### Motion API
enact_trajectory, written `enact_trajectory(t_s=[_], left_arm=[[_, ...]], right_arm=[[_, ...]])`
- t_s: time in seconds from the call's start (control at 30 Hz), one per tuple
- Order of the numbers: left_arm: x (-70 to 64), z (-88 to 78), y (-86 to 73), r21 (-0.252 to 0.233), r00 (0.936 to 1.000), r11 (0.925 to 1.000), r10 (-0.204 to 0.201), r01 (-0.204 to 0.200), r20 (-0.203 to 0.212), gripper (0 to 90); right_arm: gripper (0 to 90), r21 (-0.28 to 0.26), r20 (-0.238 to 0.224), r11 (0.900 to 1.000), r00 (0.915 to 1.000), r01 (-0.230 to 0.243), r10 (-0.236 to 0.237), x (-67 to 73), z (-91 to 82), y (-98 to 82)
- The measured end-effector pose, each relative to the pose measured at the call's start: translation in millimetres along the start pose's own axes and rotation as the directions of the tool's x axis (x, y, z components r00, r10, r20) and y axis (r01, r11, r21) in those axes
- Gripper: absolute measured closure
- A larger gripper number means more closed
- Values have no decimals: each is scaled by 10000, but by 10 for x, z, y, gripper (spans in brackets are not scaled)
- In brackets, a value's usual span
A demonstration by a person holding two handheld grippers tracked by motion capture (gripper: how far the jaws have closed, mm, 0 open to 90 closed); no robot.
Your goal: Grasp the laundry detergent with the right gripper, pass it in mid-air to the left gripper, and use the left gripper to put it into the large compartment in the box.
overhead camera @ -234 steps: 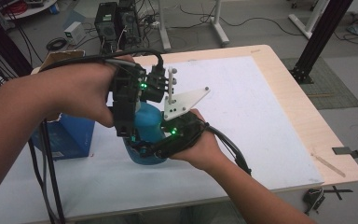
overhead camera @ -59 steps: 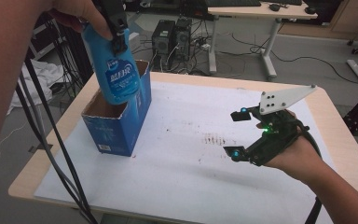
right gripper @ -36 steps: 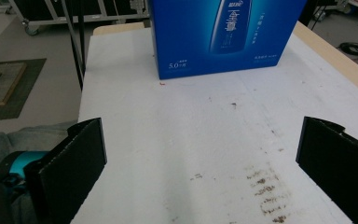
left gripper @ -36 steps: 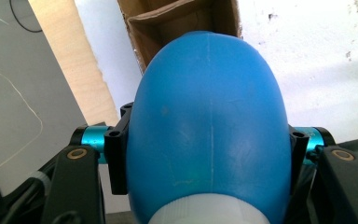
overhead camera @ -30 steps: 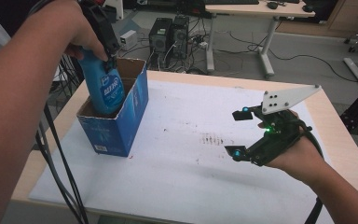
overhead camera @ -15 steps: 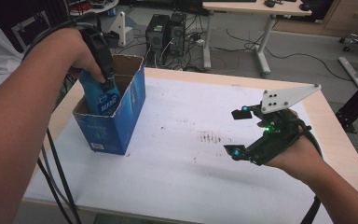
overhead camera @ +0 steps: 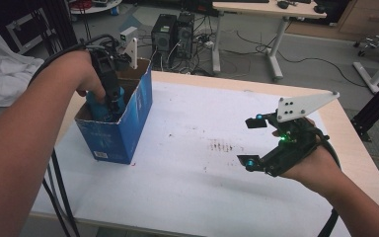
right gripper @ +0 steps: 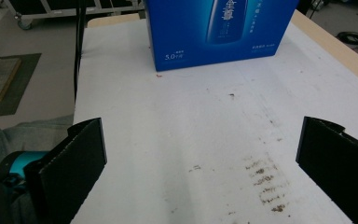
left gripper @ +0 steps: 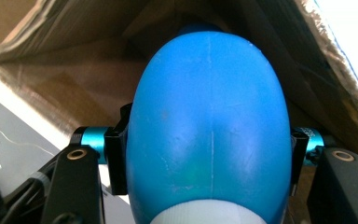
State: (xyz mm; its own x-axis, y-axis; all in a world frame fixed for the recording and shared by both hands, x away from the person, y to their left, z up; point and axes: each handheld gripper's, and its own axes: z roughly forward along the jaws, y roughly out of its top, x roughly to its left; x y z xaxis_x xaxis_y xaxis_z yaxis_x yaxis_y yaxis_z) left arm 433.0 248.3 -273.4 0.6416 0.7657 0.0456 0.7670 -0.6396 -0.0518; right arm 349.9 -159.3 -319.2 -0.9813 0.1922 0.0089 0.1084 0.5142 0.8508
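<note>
While the left gripper (overhead camera: pixel 109 101) clamps the blue bottle (left gripper: pixel 208 126) by its rounded shoulders, low inside the open box (overhead camera: pixel 128 126), the right gripper (overhead camera: pixel 254 141) hovers spread and empty over the table (overhead camera: pixel 187 187); the bottle looks smooth, stiff plastic, likely slippery and fairly heavy if full, so gripping just below the cap suits it
</note>
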Motion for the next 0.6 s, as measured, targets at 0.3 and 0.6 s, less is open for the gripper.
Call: enact_trajectory(t_s=[0.3,0.6], left_arm=[[-29,89,40,67,9933,9934,1149,-1149,-85,384],[-38,196,40,-46,9880,9880,1547,-1547,26,384]], right_arm=[[7,63,70,10000,10000,-12,12,4,-15,-6],[7,105,56,9999,10000,-20,19,9,-8,-3]])
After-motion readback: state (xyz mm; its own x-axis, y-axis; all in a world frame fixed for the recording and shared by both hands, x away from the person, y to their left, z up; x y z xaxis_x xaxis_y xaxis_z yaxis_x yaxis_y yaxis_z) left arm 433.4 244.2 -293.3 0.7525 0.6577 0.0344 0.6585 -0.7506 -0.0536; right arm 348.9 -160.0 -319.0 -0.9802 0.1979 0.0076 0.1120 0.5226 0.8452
